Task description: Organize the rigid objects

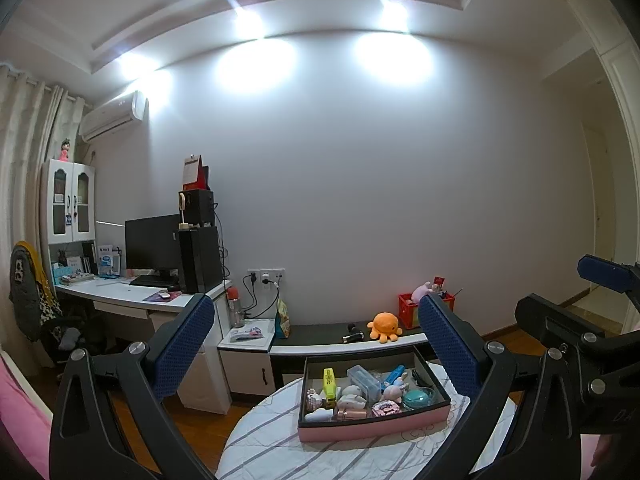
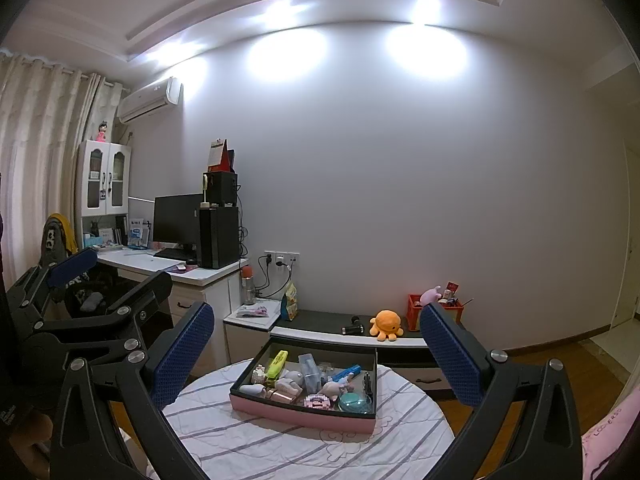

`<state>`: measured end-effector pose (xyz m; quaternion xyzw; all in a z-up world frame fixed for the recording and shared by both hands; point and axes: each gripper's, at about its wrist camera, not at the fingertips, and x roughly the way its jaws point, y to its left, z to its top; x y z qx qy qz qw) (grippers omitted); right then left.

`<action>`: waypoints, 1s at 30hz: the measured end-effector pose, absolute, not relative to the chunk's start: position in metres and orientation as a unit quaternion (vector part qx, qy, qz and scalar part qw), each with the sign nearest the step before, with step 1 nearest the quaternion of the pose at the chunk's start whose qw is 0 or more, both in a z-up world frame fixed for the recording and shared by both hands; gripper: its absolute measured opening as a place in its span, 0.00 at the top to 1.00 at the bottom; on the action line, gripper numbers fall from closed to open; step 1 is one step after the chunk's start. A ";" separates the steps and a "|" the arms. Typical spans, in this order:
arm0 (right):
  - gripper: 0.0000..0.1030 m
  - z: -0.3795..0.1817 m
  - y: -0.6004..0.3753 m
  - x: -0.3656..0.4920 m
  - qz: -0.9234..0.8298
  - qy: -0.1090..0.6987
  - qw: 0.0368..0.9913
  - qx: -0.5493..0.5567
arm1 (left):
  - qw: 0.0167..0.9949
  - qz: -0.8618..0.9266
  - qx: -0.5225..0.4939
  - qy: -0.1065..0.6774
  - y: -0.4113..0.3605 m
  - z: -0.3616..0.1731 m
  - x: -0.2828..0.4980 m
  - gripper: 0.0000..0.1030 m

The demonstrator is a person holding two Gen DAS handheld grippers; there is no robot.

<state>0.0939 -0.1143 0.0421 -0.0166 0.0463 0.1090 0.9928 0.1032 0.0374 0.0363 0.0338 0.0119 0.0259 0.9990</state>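
Clutter fills a pink tray (image 1: pixel 368 432) with a black lining, which sits on a round table (image 1: pixel 272 444) under a striped white cloth. In the left wrist view the tray lies at about 6 o'clock, low between the fingers; in the right wrist view it is also near 6 o'clock, turned at an angle. Inside it lie a yellow stapler (image 1: pixel 329 385) at the tray's 10 o'clock, a clear box (image 1: pixel 364 382) near 12, a blue toy (image 1: pixel 394 375) toward 1, a teal round case (image 1: pixel 418 398) at 4, and a white figure (image 1: pixel 352 400) in the middle, all touching or just beside one another. The left gripper (image 1: pixel 316 344) is spread wide and holds nothing, raised well apart from the tray. The right gripper (image 2: pixel 316 354) is likewise wide apart and empty. Beyond the table, at 12 o'clock, an orange plush (image 1: pixel 385 326) sits on a low bench (image 1: pixel 320 334) beside a red crate (image 1: pixel 408 310).
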 end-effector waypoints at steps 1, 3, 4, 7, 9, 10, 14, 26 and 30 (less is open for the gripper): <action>0.00 0.042 -0.114 0.094 0.109 0.047 0.993 -0.017 | 0.999 0.026 0.034 0.013 0.037 0.036 0.103 0.00; 0.00 0.042 -0.114 0.094 0.107 0.049 0.993 -0.019 | 0.999 0.026 0.035 0.014 0.038 0.037 0.103 0.00; 0.00 0.042 -0.114 0.095 0.106 0.049 0.993 -0.019 | 0.999 0.026 0.035 0.013 0.038 0.037 0.103 0.00; 0.00 0.042 -0.114 0.095 0.106 0.050 0.993 -0.020 | 0.999 0.025 0.035 0.013 0.038 0.037 0.103 0.00; 0.00 0.042 -0.114 0.095 0.106 0.050 0.993 -0.020 | 0.999 0.026 0.035 0.014 0.038 0.037 0.103 0.00; 0.00 0.043 -0.114 0.095 0.106 0.050 0.993 -0.020 | 0.999 0.026 0.036 0.014 0.039 0.037 0.103 0.00; 0.00 0.042 -0.114 0.095 0.106 0.051 0.993 -0.020 | 0.999 0.026 0.036 0.014 0.039 0.037 0.102 0.00; 0.00 0.041 -0.114 0.098 0.104 0.054 0.993 -0.021 | 0.999 0.026 0.037 0.014 0.041 0.037 0.100 0.00; 0.00 0.041 -0.113 0.097 0.103 0.054 0.993 -0.021 | 0.999 0.026 0.037 0.015 0.043 0.036 0.099 0.00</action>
